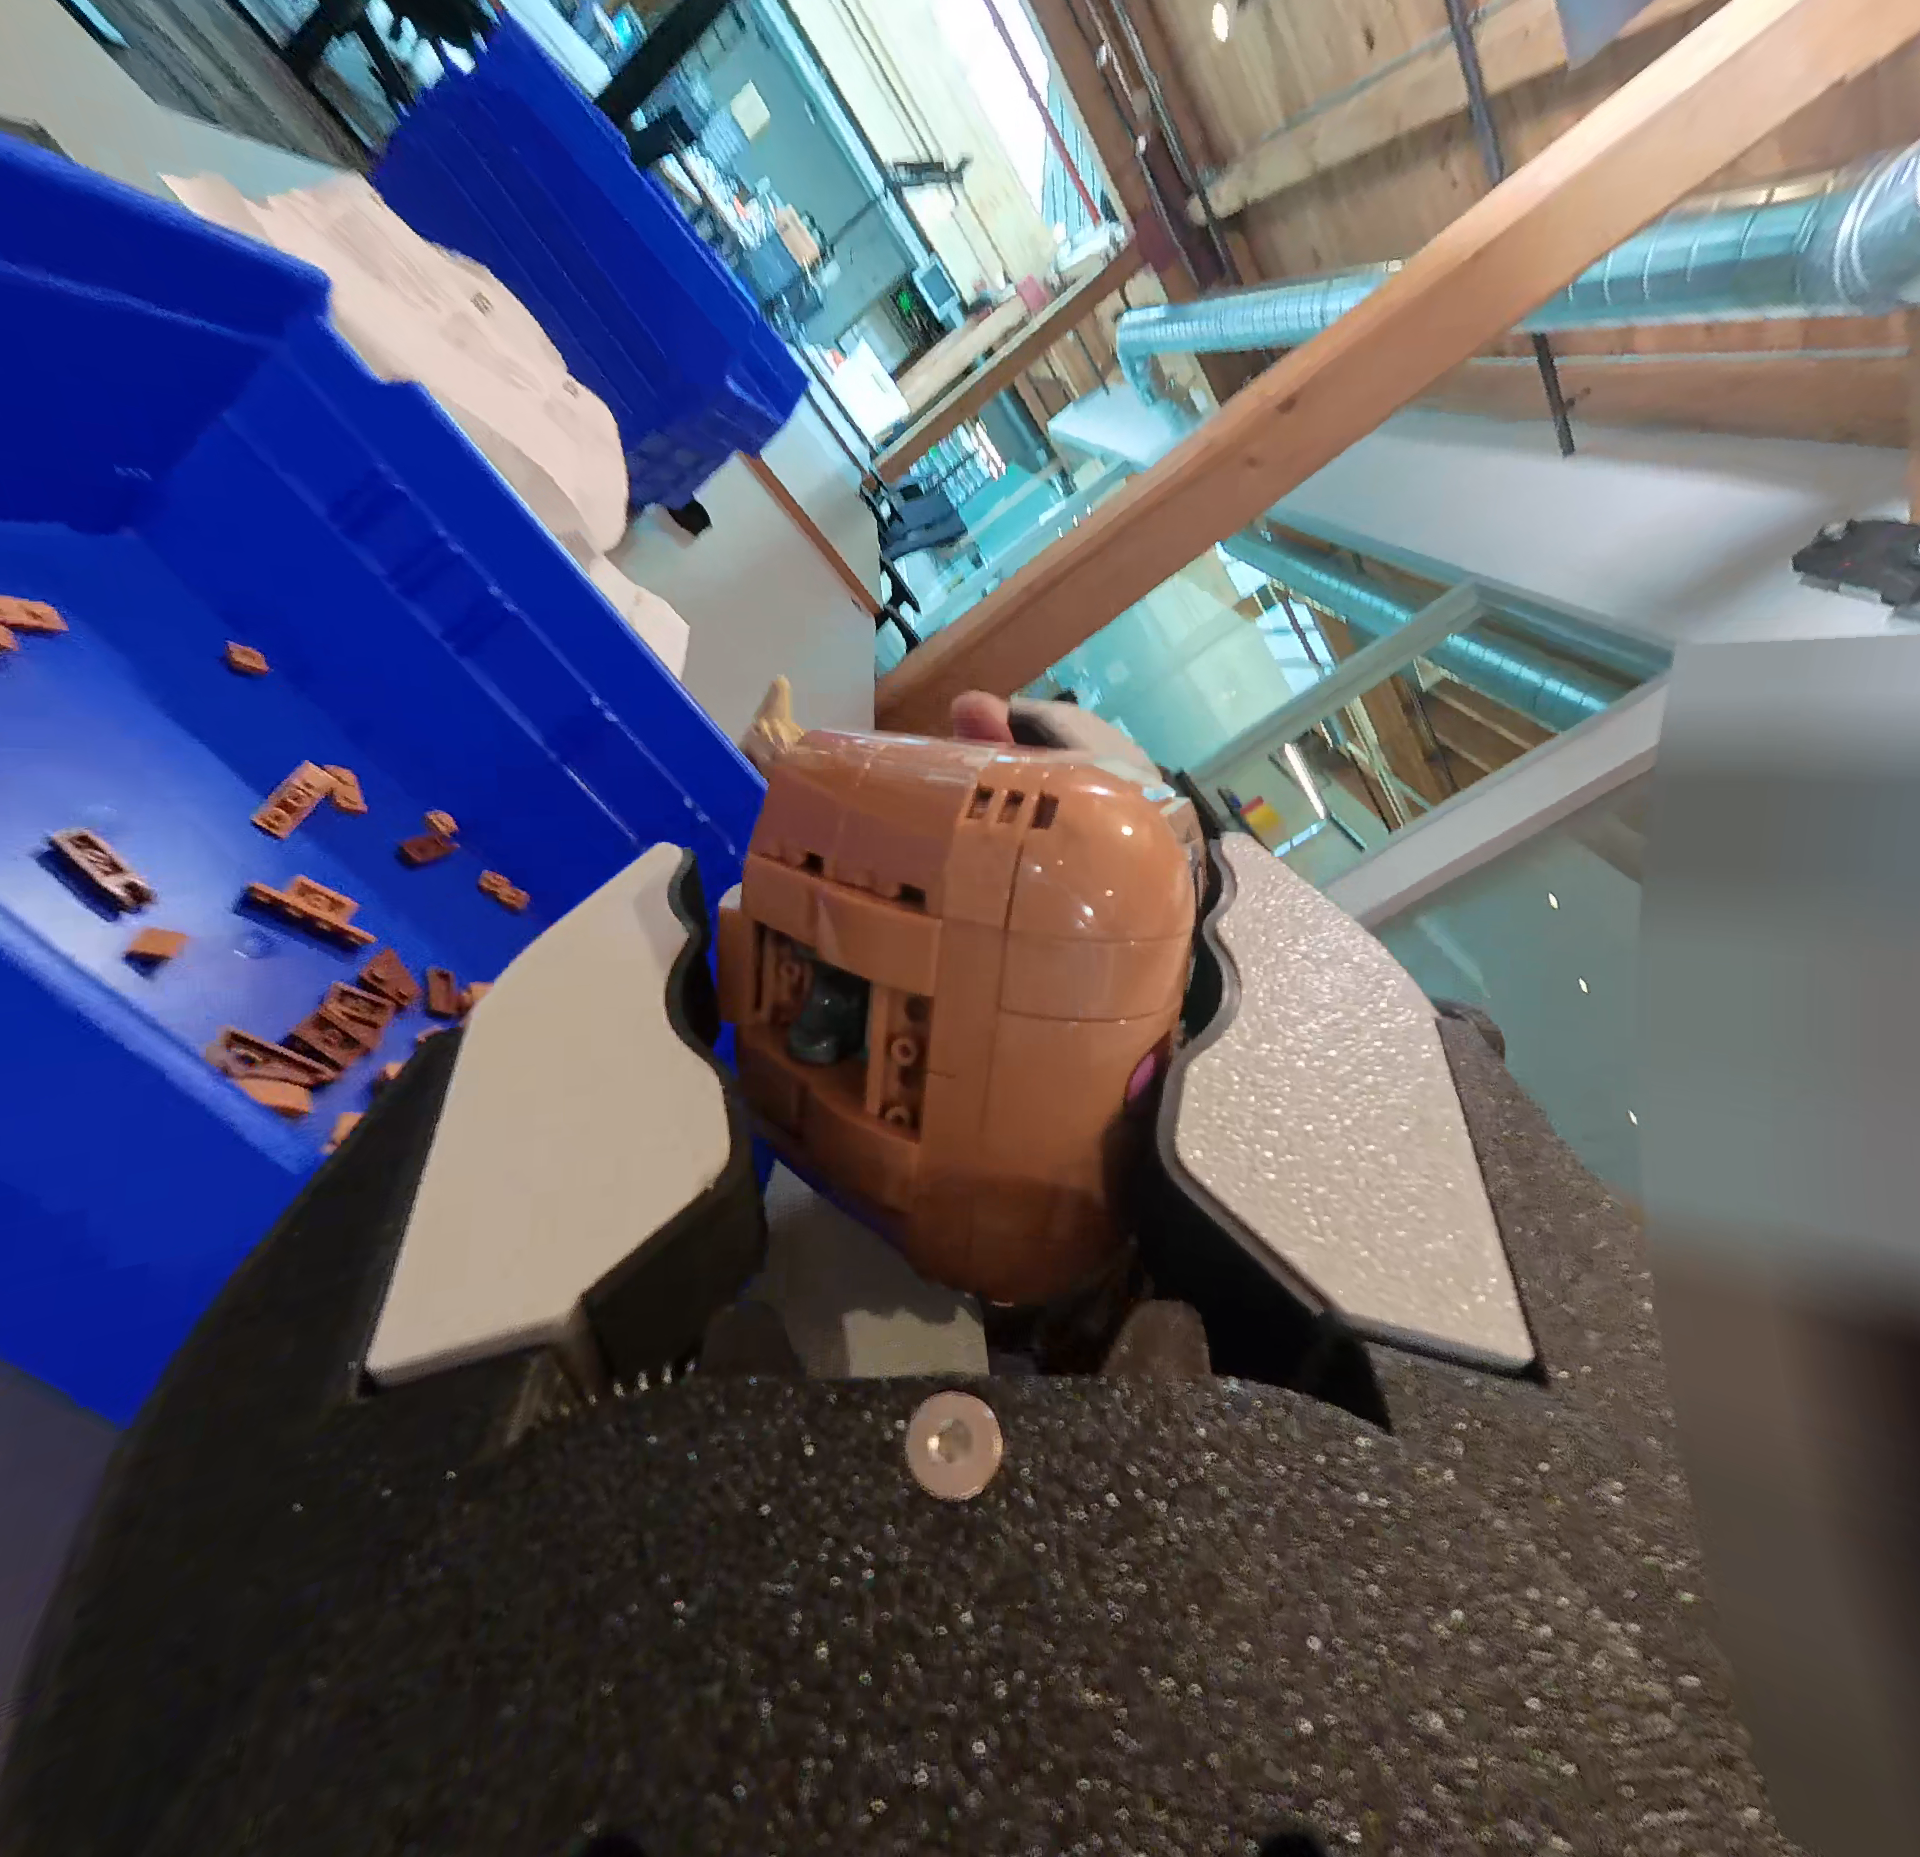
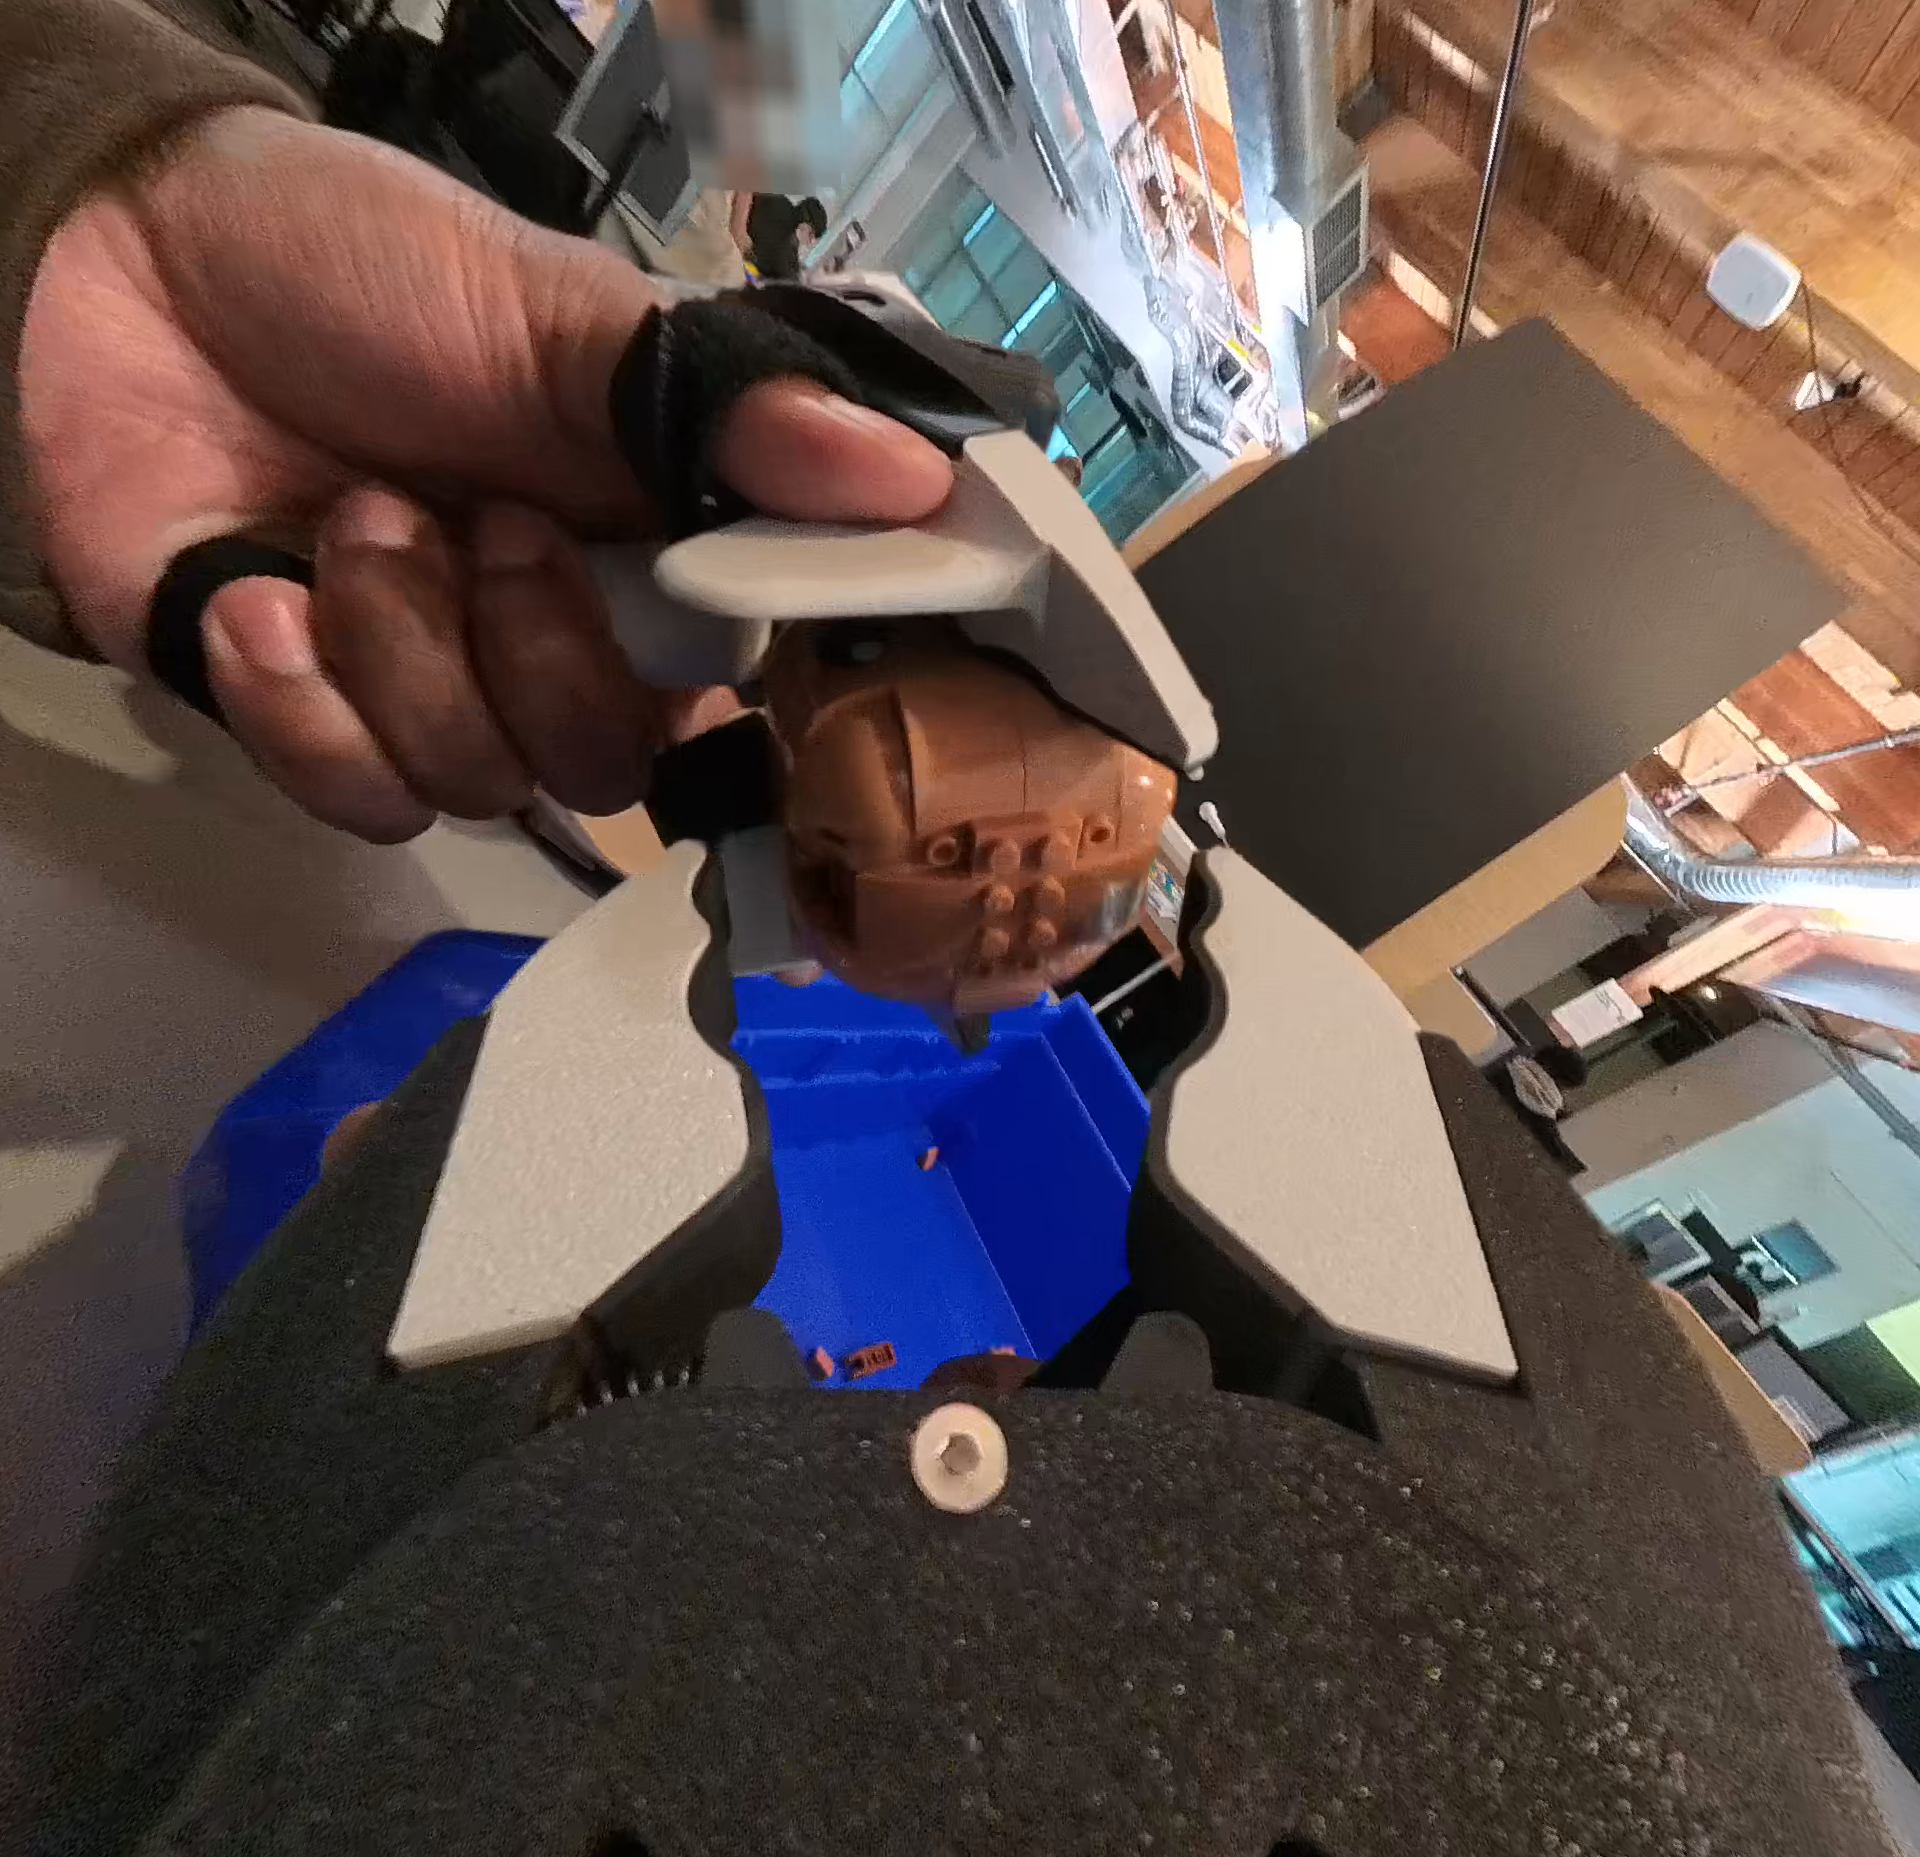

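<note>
My left gripper (image 1: 956,872) is shut on a rounded brown brick-built model (image 1: 966,1028) and holds it in the air beside a blue bin (image 1: 343,560). In the right wrist view a person's hand (image 2: 312,405) holds that left gripper, whose grey finger (image 2: 1091,602) lies over the model (image 2: 935,820). My right gripper (image 2: 951,872) is open, with the model at its fingertips; I cannot tell whether they touch it. Below it lies the blue bin (image 2: 914,1205).
Several loose brown brick pieces (image 1: 312,1038) lie on the bin's floor. A second blue bin (image 1: 623,280) and white papers (image 1: 468,353) stand behind it. A black panel (image 2: 1455,612) is to the right beyond the model. A wooden beam (image 1: 1351,353) runs overhead. Left and right tips are no more than a few centimetres apart.
</note>
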`<action>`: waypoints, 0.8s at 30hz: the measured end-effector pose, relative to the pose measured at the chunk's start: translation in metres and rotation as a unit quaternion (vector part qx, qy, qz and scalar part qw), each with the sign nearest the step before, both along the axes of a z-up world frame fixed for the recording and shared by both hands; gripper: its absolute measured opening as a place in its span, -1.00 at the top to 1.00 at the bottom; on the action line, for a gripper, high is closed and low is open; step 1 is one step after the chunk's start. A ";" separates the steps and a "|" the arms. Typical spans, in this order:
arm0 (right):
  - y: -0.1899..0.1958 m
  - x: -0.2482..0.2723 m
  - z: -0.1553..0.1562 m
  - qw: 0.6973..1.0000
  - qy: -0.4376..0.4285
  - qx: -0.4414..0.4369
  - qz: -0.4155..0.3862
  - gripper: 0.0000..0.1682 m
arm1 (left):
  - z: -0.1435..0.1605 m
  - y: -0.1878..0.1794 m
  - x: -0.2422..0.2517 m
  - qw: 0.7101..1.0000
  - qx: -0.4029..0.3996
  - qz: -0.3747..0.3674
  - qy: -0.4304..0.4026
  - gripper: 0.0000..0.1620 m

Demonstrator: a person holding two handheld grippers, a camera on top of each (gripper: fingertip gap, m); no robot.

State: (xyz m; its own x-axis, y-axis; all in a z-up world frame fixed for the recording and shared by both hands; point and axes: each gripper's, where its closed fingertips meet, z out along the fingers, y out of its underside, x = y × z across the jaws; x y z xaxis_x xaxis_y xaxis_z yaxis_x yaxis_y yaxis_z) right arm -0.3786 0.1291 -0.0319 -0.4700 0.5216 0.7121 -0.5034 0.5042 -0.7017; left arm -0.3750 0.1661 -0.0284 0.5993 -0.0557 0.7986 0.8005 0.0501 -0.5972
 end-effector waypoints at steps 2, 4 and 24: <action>-0.006 0.007 0.002 1.000 0.008 -0.002 0.019 0.05 | 0.000 0.004 0.018 0.999 -0.012 -0.031 0.005 -0.11; -0.013 0.016 0.003 0.999 0.012 0.001 0.041 0.07 | -0.002 0.006 0.038 0.998 -0.024 -0.065 0.011 -0.11; -0.091 0.100 -0.097 0.933 -0.248 0.239 0.107 0.09 | -0.053 -0.108 0.101 0.931 -0.170 0.017 0.322 -0.22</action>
